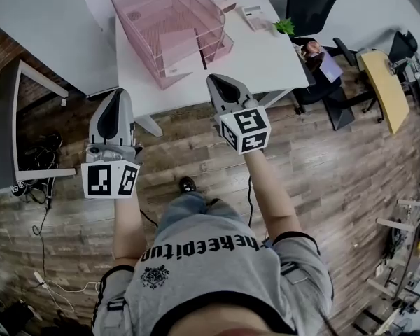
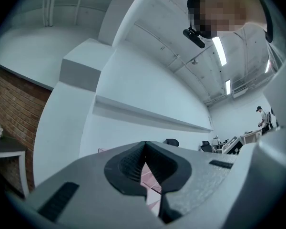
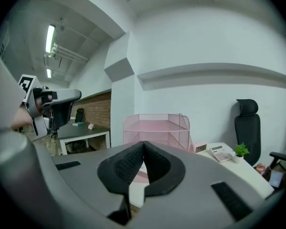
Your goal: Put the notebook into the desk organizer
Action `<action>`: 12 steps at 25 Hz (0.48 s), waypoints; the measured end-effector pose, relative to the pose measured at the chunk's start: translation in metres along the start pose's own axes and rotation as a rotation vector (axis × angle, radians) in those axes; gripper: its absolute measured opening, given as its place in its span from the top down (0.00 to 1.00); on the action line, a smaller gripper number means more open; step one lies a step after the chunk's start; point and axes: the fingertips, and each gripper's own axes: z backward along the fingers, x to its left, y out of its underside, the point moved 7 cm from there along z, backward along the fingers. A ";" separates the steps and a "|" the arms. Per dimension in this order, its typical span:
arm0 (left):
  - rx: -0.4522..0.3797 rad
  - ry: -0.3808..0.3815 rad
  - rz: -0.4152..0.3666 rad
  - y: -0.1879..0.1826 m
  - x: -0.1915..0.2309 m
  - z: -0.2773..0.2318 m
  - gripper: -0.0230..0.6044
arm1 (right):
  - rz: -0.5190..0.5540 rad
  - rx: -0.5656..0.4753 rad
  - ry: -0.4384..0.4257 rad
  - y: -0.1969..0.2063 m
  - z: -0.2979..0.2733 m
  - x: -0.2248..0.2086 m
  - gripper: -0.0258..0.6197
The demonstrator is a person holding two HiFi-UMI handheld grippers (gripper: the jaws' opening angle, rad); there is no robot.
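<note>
Notebook [image 1: 178, 47], pink, lies at the front of the pink mesh desk organizer [image 1: 154, 12] on the white worktop [image 1: 259, 58], upper centre of the head view; we cannot tell whether it sits inside. Lower in the frame, we hold the left hand-held gripper [image 1: 117, 94] and right hand-held gripper [image 1: 215, 80] pressed together, empty.

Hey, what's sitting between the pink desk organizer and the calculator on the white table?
A small pink object stands between the desk organizer and the calculator; the right gripper view shows it best.
</note>
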 end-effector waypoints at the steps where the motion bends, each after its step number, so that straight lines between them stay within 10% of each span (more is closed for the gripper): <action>1: -0.002 0.003 -0.001 -0.002 -0.003 0.001 0.96 | -0.002 -0.012 0.007 -0.004 0.006 0.001 0.96; 12: -0.022 0.024 -0.012 -0.023 -0.039 0.017 0.96 | 0.011 -0.120 0.057 -0.036 0.072 0.015 0.96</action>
